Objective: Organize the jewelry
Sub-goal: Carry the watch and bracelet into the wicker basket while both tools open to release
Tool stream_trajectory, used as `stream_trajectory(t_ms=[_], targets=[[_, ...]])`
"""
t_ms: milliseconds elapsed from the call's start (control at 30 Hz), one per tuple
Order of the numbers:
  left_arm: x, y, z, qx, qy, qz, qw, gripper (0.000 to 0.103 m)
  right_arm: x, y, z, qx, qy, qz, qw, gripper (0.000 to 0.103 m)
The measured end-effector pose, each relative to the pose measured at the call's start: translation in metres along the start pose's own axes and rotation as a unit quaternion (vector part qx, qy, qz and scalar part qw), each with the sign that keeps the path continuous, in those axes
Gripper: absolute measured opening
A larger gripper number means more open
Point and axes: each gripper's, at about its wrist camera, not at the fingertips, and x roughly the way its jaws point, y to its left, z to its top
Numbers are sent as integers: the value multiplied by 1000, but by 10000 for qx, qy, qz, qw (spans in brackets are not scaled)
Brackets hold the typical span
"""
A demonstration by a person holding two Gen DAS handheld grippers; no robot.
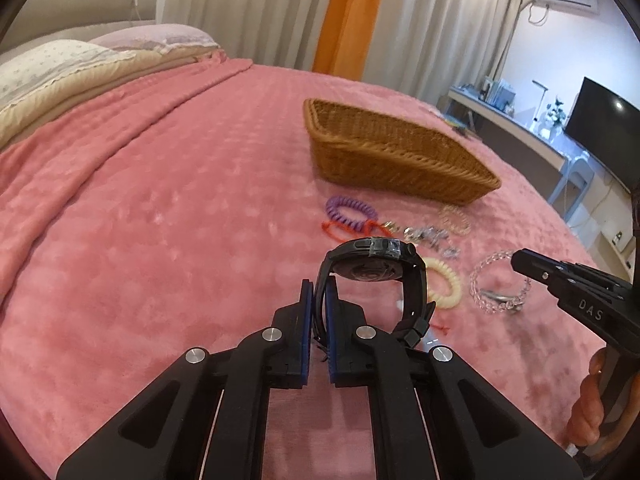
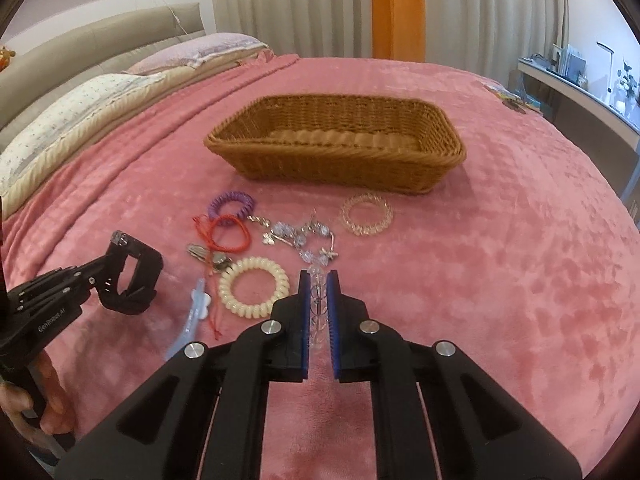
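Observation:
My left gripper (image 1: 319,292) is shut on the strap of a black watch (image 1: 374,268) and holds it above the pink blanket; it also shows in the right wrist view (image 2: 132,276). My right gripper (image 2: 319,280) is shut on a clear bead bracelet (image 2: 318,304), seen in the left wrist view (image 1: 496,284) at its tip. A wicker basket (image 2: 340,168) stands beyond. Loose on the blanket lie a purple coil tie (image 2: 232,204), a red cord bracelet (image 2: 228,234), a cream coil tie (image 2: 254,288), a silver charm bracelet (image 2: 300,236) and a clear gold coil tie (image 2: 366,214).
A pale blue hair clip (image 2: 192,312) lies by the cream tie. Pillows (image 2: 80,112) and a headboard are at far left. A desk with a monitor (image 1: 600,124) stands right of the bed. Curtains hang behind.

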Motion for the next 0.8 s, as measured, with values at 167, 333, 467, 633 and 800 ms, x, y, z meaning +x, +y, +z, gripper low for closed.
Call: stream_trajectory(t_ms=[167, 333, 467, 633, 800], targets=[[-13, -11, 14, 68, -164, -52, 9998, 4, -24, 0, 18, -68, -232, -12, 9997, 6], [-22, -25, 46, 131, -307, 11, 9994, 4, -47, 0, 56, -203, -614, -24, 9979, 6], [-18, -35, 84, 124, -419, -21, 9990, 4, -48, -3, 93, -253, -838, -113, 9961, 6], [18, -55, 130, 311, -320, -52, 9990, 4, -16, -17, 137, -144, -840, -66, 9963, 6], [79, -60, 160, 276, -134, -60, 9995, 4, 42, -34, 165, 117, -527, 179, 9984, 6]])
